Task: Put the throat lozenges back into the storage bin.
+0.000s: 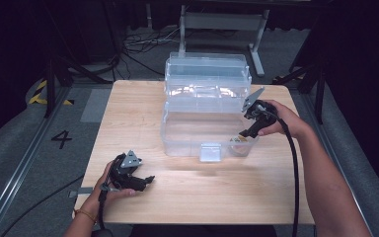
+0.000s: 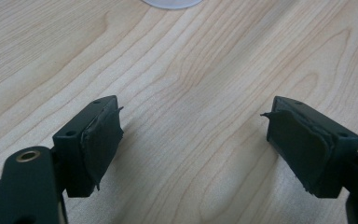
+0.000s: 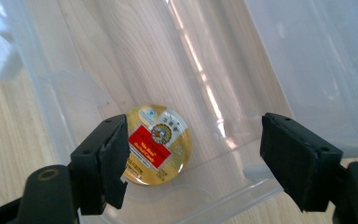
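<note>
A clear plastic storage box (image 1: 177,133) stands open on the wooden table, its lid (image 1: 207,74) tilted up at the back. A small round tin (image 3: 161,145) with a gold and red label lies on the box floor in its front right corner (image 1: 239,141). My right gripper (image 3: 193,156) hovers open over that corner of the box, jaws wide apart, the tin just inside its left jaw and free of both. It reaches in over the box's right rim (image 1: 246,132). My left gripper (image 2: 193,140) rests open on bare wood near the table's front left (image 1: 145,180), nothing between its jaws.
The box has a latch (image 1: 210,152) on its front wall. A pale round edge (image 2: 171,3) shows at the top of the left gripper view. Bare table (image 1: 217,192) lies in front of the box. A metal frame (image 1: 222,22) and cables sit on the floor behind.
</note>
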